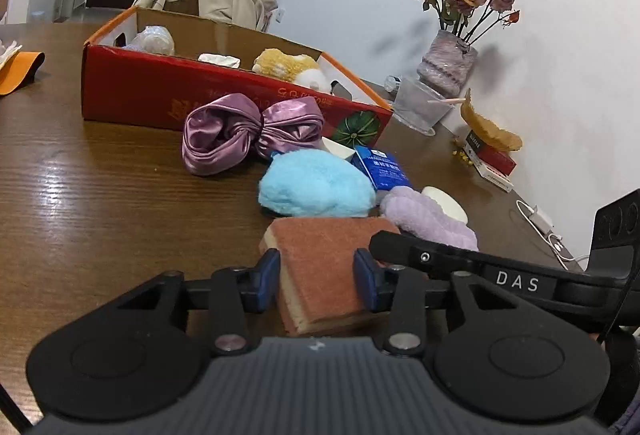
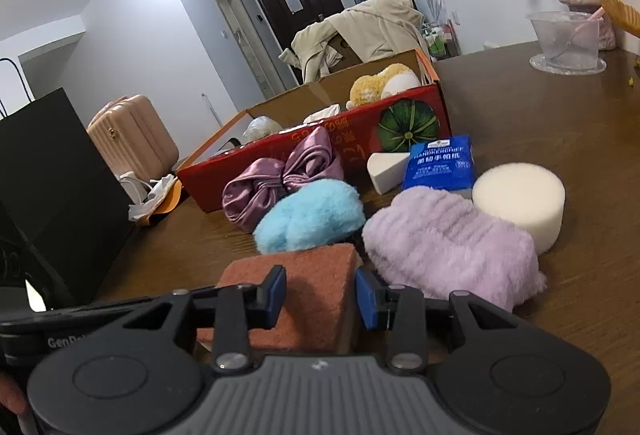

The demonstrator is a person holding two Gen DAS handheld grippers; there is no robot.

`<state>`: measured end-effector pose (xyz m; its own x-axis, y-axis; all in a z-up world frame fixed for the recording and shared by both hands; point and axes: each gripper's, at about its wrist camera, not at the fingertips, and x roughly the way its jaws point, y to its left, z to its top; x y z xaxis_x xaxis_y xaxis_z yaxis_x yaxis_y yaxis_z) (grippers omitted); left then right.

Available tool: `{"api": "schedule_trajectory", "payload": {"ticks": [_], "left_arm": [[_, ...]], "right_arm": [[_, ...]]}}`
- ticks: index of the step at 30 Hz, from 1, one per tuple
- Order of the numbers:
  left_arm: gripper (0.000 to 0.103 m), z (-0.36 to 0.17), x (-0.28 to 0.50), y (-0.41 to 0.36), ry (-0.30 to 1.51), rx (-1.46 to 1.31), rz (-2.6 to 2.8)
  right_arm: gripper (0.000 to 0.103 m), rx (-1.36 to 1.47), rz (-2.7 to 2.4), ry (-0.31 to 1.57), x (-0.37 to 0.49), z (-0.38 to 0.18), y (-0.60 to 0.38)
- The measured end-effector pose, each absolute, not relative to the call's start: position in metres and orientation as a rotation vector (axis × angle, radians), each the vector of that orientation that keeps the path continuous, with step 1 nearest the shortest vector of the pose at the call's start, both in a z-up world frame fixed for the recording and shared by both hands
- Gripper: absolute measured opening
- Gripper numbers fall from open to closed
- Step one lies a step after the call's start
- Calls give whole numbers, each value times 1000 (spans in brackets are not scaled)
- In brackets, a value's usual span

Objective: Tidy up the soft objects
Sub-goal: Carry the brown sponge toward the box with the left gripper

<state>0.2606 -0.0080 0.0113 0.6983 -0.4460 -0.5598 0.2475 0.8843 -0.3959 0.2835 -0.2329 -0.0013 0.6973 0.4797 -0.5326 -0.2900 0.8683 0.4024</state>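
Sponge, rust-orange scouring pad on yellow foam (image 1: 320, 267), lies on brown wooden table (image 1: 100, 203) before fluffy blue puff (image 1: 316, 187) | left gripper (image 1: 316, 275) spread astride it, contact unclear | right gripper (image 2: 320, 291) likewise parted above it

White letters "DAS" stand on the black arm of the right tongs (image 1: 516, 281). "HANDKERCHIEF" runs across the blue tissue pack (image 2: 439, 164) just beside the red box (image 2: 320, 155), whose own gold print is unreadable.
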Motion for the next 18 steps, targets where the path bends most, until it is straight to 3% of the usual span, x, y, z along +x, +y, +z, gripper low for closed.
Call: {"api": "schedule_trajectory", "payload": {"ticks": [3,10,15,18], "left_arm": [[40,17,247,-8,683,-304,-398],[40,72,233,3,491,-351,-440],[40,114,320,3,453,-400,-452],[40,116,383,-1,486,-430,-433]], "right_arm": [[31,293,434,649,269,5,-232],[30,261,446,432,243,57,-228],[29,284,457,349,321,103,-235],[29,312,430,403,388,110,-238]]}}
